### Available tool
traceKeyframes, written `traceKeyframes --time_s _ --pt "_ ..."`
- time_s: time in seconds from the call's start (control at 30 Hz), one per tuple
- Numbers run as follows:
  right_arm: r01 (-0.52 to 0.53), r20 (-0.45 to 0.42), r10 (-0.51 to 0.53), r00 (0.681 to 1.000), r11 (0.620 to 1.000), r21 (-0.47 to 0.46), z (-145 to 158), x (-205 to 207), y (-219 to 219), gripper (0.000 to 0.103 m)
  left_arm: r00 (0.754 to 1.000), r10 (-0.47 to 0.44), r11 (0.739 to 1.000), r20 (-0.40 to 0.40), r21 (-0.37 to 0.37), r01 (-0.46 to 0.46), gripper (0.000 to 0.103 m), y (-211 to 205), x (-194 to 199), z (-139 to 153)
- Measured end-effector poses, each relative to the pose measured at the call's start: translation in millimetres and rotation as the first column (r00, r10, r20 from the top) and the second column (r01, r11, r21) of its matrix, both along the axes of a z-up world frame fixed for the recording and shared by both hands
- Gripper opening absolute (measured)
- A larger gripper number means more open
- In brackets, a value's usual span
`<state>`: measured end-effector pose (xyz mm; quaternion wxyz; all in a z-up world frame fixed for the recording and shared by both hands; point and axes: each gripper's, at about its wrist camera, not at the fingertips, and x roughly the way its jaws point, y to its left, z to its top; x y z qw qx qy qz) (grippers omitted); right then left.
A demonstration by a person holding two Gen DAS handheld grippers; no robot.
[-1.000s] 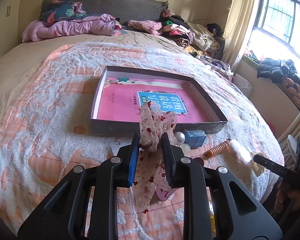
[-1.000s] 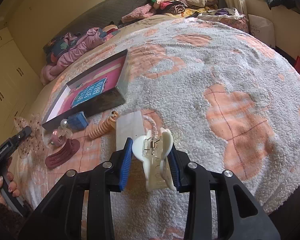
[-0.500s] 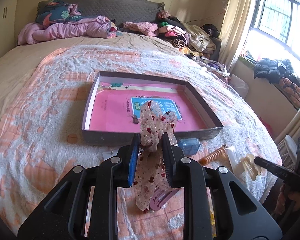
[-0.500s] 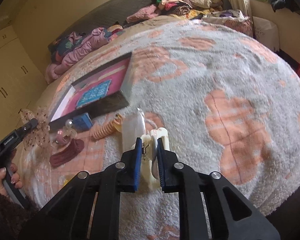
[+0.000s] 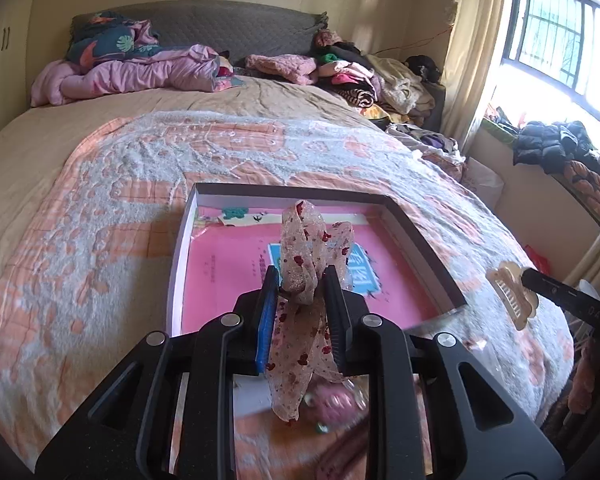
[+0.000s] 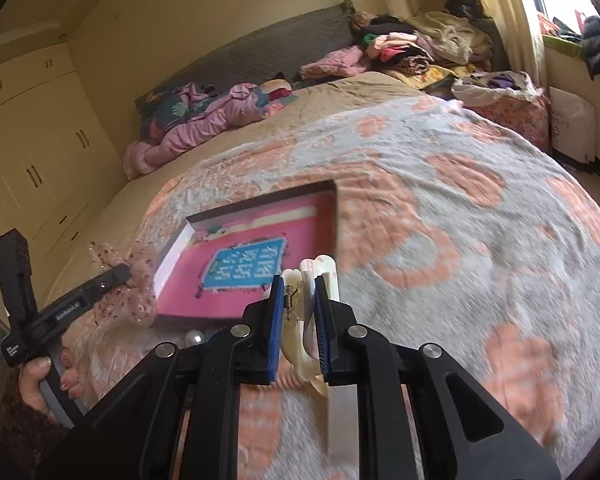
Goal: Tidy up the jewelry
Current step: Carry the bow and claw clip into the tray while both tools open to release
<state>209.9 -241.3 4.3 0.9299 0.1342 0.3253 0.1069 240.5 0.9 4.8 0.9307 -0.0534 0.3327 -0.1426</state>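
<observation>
My left gripper (image 5: pixel 300 276) is shut on a sheer ribbon bow with red hearts (image 5: pixel 312 248) and holds it above the near edge of a shallow dark box (image 5: pixel 424 248) with a pink lining (image 5: pixel 228 280). My right gripper (image 6: pixel 297 282) is shut on a cream claw hair clip (image 6: pixel 314 276), lifted off the blanket to the right of the box (image 6: pixel 334 216). The clip also shows in the left wrist view (image 5: pixel 510 296), and the bow in the right wrist view (image 6: pixel 140 280).
A pink item (image 5: pixel 334 400) lies below the left gripper, blurred. A pearl bead (image 6: pixel 194 337) lies in front of the box. A white flat packet (image 6: pixel 342 416) lies under the right gripper. Pink bedding (image 5: pixel 132 76) and piled clothes (image 5: pixel 364 76) sit at the headboard.
The right gripper closed on the hair clip and lifted it off the blanket toward the box. The left gripper carried the bow forward and up over the box's near edge.
</observation>
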Motion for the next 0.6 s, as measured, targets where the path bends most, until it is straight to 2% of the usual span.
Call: traceKeyframes --time_s 0.27,0.53,0.6 --pt "-0.047 -0.047 0.045 0.998 0.997 -0.057 -18 59 38 0.015 0.998 0.043 0.999 -0.053 0.023 -0.042 0.017 14 38 -24" --pt "-0.059 -0.068 0.047 0.997 0.979 -0.196 -47 93 68 0.015 0.994 0.077 0.997 -0.076 0.028 -0.075 0.017 28 50 -40" --pt "-0.054 -0.072 0.039 0.997 0.973 -0.222 -53 97 71 0.015 0.993 0.083 0.996 -0.080 0.031 -0.081 0.021 30 50 -42"
